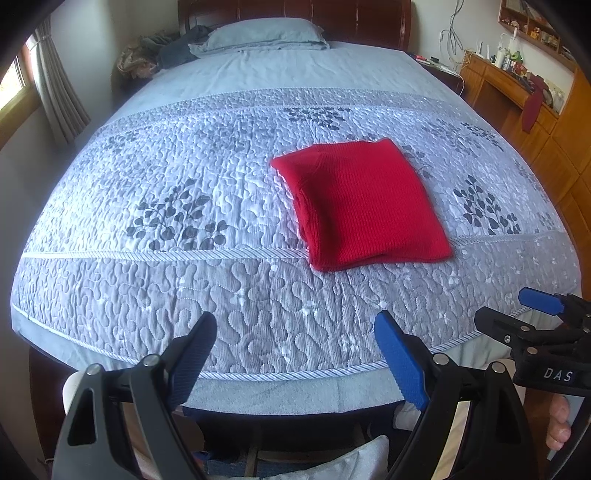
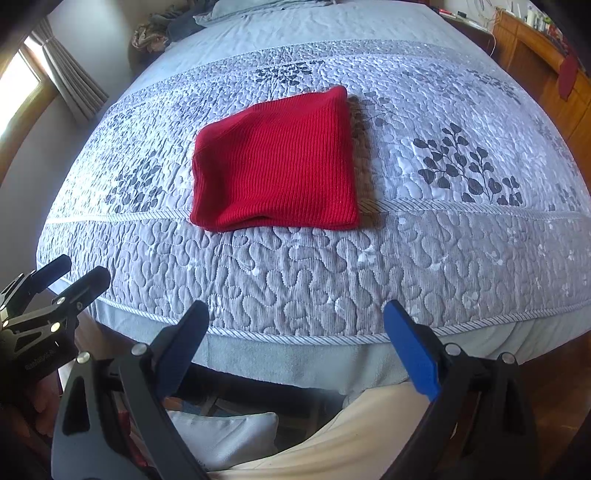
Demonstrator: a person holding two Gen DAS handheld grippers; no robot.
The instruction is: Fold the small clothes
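Folded red knit garment (image 1: pixel 360 205), apparently a sweater, flat on quilted bedspread (image 1: pixel 184 206); left gripper (image 1: pixel 295 354) and right gripper (image 2: pixel 297 341) fingers spread, empty.

The folded red ribbed-knit garment (image 1: pixel 360 206) is matt, soft cloth on a grey quilted cotton-like bedspread (image 1: pixel 184 184) with puckered stitching. Beyond the bedspread, the dark wooden headboard (image 1: pixel 295 11) looks glossy, polished.

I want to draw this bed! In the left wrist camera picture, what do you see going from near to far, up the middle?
Left gripper with open jaws → quilted bedspread → folded red knit garment → plain blue sheet → pillow → dark wooden headboard.
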